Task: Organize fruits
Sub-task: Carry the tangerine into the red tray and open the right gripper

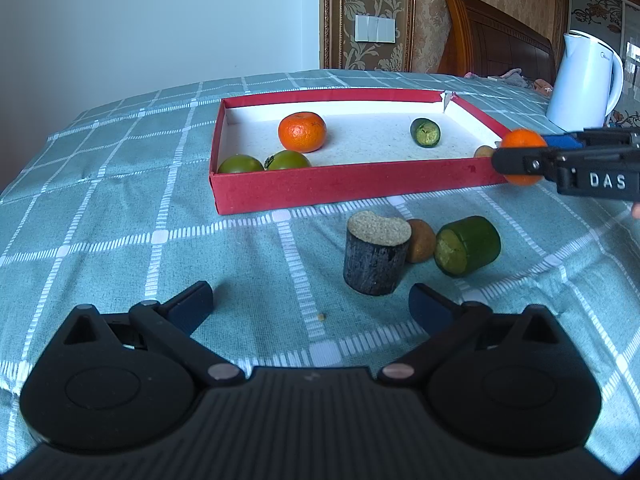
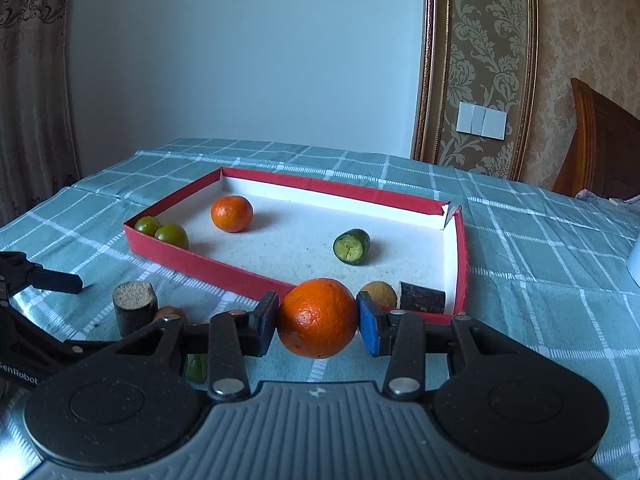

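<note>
My right gripper (image 2: 318,318) is shut on an orange (image 2: 318,318) and holds it just above the near right corner of the red tray (image 2: 208,266); it also shows in the left wrist view (image 1: 520,156). In the tray lie another orange (image 2: 232,213), two green fruits (image 2: 171,235), a cucumber piece (image 2: 352,246), a brown fruit (image 2: 380,293) and a dark block (image 2: 422,297). My left gripper (image 1: 312,300) is open and empty over the cloth, just short of a dark cane stump (image 1: 376,256), a brown fruit (image 1: 422,240) and a cucumber chunk (image 1: 468,245).
A white kettle (image 1: 584,86) stands at the back right on the checked teal tablecloth (image 1: 120,216). A wooden headboard (image 1: 496,40) and a wall lie behind the table.
</note>
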`<move>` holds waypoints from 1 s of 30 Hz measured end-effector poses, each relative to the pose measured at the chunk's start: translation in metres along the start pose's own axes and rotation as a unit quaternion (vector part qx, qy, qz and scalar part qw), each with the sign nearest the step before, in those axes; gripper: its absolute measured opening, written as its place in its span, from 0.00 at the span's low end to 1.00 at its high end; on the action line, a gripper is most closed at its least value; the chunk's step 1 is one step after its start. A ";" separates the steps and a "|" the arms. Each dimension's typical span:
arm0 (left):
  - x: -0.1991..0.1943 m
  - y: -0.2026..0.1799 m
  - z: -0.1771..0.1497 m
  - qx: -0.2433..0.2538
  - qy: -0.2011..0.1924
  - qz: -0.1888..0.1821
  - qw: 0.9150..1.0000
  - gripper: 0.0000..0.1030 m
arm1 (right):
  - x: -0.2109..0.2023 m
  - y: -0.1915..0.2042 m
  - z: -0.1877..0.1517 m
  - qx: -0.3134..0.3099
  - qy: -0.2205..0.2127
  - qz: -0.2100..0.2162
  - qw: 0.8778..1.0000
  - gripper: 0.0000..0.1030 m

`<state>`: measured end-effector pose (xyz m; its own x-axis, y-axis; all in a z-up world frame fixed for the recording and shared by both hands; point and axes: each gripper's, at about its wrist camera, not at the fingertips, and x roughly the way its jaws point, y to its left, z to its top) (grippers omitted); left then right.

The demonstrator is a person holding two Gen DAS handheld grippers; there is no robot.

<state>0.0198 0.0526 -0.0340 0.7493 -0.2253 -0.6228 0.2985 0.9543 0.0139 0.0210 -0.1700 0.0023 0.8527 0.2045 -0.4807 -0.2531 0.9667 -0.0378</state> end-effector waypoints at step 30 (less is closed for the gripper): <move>0.000 0.000 0.000 0.000 0.000 0.000 1.000 1.00 | 0.117 0.021 0.043 -0.036 0.051 -0.015 0.998 0.40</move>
<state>0.0195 0.0525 -0.0338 0.7494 -0.2252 -0.6227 0.2985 0.9543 0.0141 0.1348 -0.1187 -0.0169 0.8102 0.1549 -0.5653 -0.2631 0.9580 -0.1145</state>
